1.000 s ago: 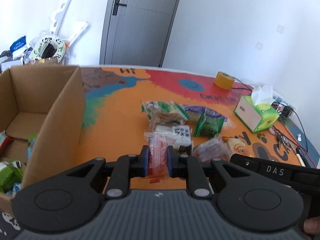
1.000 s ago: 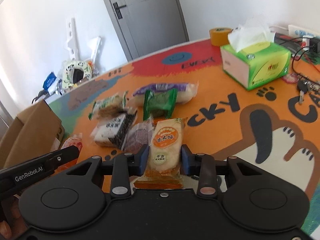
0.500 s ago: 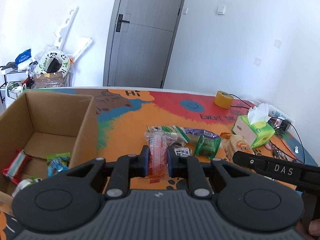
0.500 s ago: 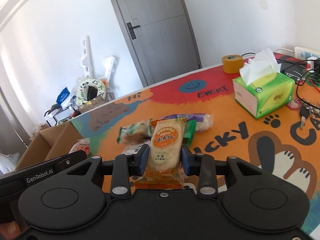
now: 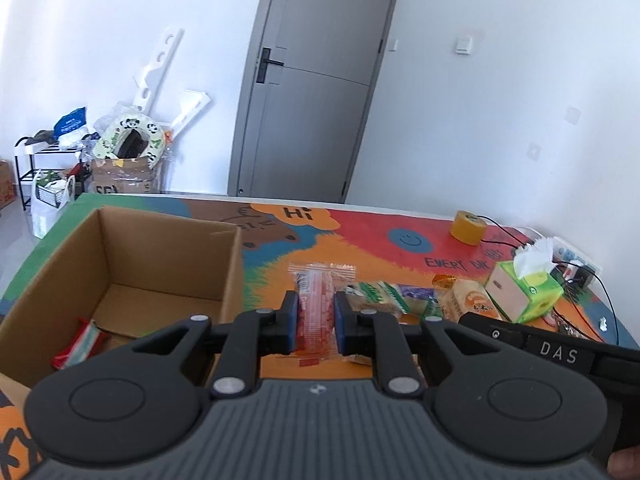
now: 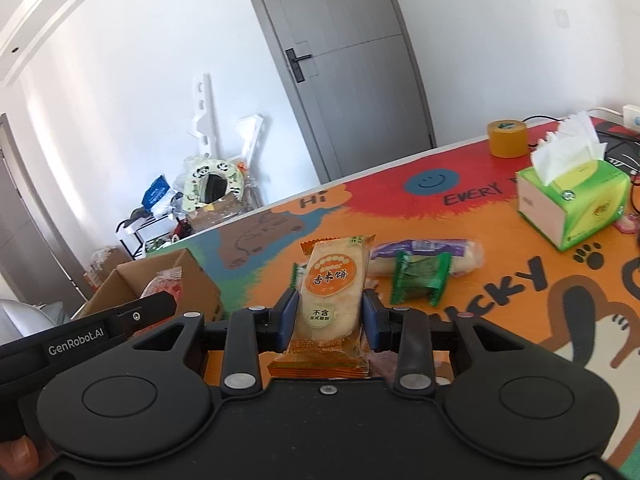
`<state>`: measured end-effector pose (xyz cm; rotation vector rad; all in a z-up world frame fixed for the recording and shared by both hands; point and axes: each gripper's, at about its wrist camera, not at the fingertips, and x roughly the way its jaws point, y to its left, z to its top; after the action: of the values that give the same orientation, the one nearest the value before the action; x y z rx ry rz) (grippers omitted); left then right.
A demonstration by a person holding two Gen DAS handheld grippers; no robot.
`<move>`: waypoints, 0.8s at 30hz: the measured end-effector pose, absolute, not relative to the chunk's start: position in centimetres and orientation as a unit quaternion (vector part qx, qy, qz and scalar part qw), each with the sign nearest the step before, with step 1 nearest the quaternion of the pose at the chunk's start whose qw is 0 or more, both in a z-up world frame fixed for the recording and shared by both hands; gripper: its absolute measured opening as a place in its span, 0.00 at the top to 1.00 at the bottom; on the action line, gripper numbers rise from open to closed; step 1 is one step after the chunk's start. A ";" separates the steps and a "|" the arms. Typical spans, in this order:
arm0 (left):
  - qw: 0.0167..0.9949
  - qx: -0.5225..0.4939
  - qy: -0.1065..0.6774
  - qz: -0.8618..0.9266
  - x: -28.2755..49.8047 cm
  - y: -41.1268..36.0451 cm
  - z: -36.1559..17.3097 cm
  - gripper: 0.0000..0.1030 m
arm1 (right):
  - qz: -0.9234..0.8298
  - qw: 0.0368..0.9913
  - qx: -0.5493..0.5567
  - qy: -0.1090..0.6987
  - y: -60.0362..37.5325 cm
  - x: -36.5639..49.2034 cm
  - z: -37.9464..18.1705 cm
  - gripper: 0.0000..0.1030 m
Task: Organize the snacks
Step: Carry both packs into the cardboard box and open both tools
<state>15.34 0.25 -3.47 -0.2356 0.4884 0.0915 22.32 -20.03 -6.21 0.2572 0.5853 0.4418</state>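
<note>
A bench point(image 5: 360, 240) covered by a bright cartoon print in orange, red, blue and green is seen in both wrist views, lettered "Hi" near its far edge. An open cardboard box point(image 5: 132, 264) stands at the bench's left end; a red-wrapped snack point(image 5: 76, 344) lies on its floor by the near wall. The left tongs point(image 5: 316, 320) are closed on a clear red snack packet point(image 5: 318, 308), held upright above the bench just right of the box's right wall. The right tongs point(image 6: 330, 318) are clamped on an orange rice-cracker packet point(image 6: 334, 300), also held upright and clear of the surface. Near the middle of the bench a green-wrapped snack point(image 6: 420, 282) rests against a long purple-wrapped snack point(image 6: 428, 254). A green tissue box point(image 6: 572, 204) sits toward the right edge, and a roll of yellow tape point(image 6: 508, 138) near the far right corner, with dark cables beside it. Beyond the bench a grey door point(image 5: 312, 84) is set in a white wall, and clutter is piled on a low black rack point(image 5: 44, 168) in the left corner of the room.
</note>
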 end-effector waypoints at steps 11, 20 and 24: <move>0.961 -0.133 0.225 0.091 14.1 4.2 -2.6 0.83 | 0.249 0.919 0.119 0.283 -17.1 22.7 -5.6 0.66; 0.955 -0.150 0.219 0.133 13.0 7.8 -2.4 0.83 | 0.283 0.911 0.105 0.281 -13.7 22.6 -4.9 0.66; 0.950 -0.159 0.224 0.149 12.6 9.3 -2.8 0.83 | 0.297 0.908 0.099 0.279 -12.3 22.3 -4.5 0.66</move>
<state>12.64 9.33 -2.78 -0.3236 0.4559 0.3032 22.32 -12.26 -4.54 0.2045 0.5768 0.6128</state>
